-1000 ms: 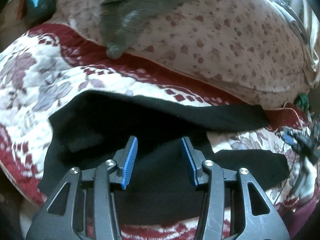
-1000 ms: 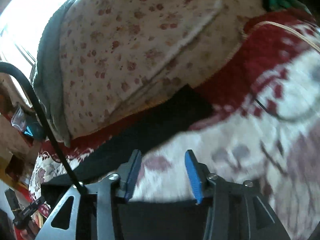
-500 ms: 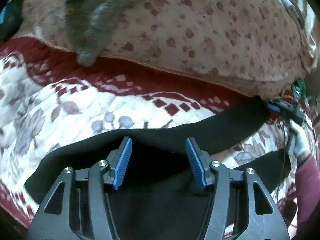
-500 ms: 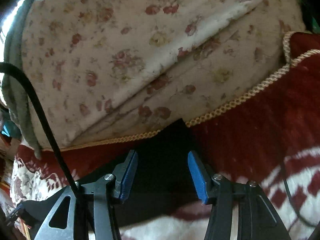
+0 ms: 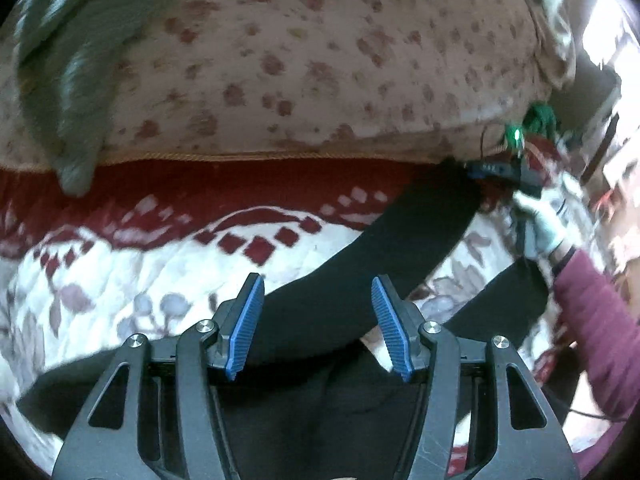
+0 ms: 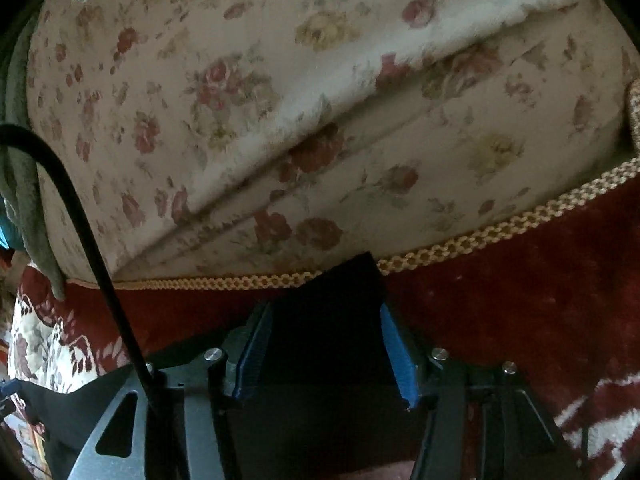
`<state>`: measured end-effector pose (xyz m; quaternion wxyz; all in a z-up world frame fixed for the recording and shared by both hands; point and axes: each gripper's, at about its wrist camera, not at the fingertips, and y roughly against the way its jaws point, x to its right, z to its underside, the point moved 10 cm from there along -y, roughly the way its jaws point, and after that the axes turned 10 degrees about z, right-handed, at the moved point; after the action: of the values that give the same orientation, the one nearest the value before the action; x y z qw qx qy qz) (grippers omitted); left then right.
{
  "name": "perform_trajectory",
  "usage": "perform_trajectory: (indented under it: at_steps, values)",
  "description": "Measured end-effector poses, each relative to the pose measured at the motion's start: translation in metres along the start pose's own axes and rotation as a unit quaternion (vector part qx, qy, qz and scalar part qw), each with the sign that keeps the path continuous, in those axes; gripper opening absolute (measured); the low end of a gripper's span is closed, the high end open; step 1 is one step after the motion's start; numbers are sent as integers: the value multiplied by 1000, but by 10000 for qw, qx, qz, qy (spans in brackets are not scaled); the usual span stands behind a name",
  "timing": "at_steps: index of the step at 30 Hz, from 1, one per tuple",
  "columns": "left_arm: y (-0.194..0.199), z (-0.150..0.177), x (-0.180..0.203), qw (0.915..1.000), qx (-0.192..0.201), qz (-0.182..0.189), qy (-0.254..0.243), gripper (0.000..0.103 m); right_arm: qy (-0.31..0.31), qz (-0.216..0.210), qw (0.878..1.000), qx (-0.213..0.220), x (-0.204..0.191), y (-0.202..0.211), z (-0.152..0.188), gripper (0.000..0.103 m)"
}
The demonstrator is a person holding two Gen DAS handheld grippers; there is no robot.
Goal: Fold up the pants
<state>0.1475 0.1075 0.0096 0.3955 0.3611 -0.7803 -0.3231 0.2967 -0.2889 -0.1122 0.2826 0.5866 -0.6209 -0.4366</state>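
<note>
Black pants lie spread on a red and white floral quilt, one leg running up to the right. My left gripper hovers open over the upper part of that leg, with nothing pinched. In the right wrist view the leg's end lies flat between the blue pads of my right gripper. Its jaws are opening and stand either side of the cloth. The left wrist view also shows the right gripper at the leg's far end, held by a gloved hand with a maroon sleeve.
A beige flowered blanket is heaped behind the quilt's gold braided trim. A grey garment hangs over it at the left. A black cable crosses the right wrist view. Something green sits at the far right.
My left gripper has slid right from the pants' wide upper part onto the leg, and its jaws widened. My right gripper moved down to the leg's end, which now lies between its pads.
</note>
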Motion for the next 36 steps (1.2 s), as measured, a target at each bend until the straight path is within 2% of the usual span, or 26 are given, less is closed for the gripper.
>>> perform_trajectory:
  at_steps: [5,10,13,14,15,16,17,18,19,22,24,30,33,36]
  values:
    - [-51,7,1,9975,-649,-147,-239,56,-57,-45,10000,-50,6,-7,-1,53]
    - [-78,17,-8,9933,-990,-412,-439,56,187,61,9998,-44,6,-10,-7,54]
    - [-86,20,-8,9907,-1065,-548,-649,56,249,47,9997,-10,5,-13,-13,55]
    - [-87,20,-8,9900,-1059,-574,-738,56,297,47,9995,33,6,-13,-14,51]
    - [-87,20,-8,9901,-1031,-571,-767,56,358,106,9993,84,4,-14,-15,46]
    - [-87,18,-7,9905,-985,-558,-785,53,443,236,9986,144,5,-16,-15,32]
    - [-88,18,-6,9911,-937,-534,-779,45,574,370,9974,212,4,-18,-14,17]
    - [-90,18,-4,9911,-943,-479,-804,29,610,224,9975,265,3,-15,-14,9]
    - [-91,19,1,9903,-938,-470,-915,24,557,91,9981,255,2,-13,-13,6]
    - [-88,17,12,9851,-766,-768,-1332,10,501,-45,9981,353,7,-1,-13,3]
    - [-85,16,15,9848,-662,-834,-1373,7,396,-225,9978,489,11,14,-15,2]
    - [-62,6,21,9877,-235,-923,-1240,1,233,-552,9940,914,27,70,-23,2]
    - [-42,0,30,9858,54,-1030,-1327,1,191,-625,9917,1105,39,101,-19,2]
    - [-23,-1,41,9862,228,-957,-1330,1,191,-706,9890,1285,40,132,-18,2]
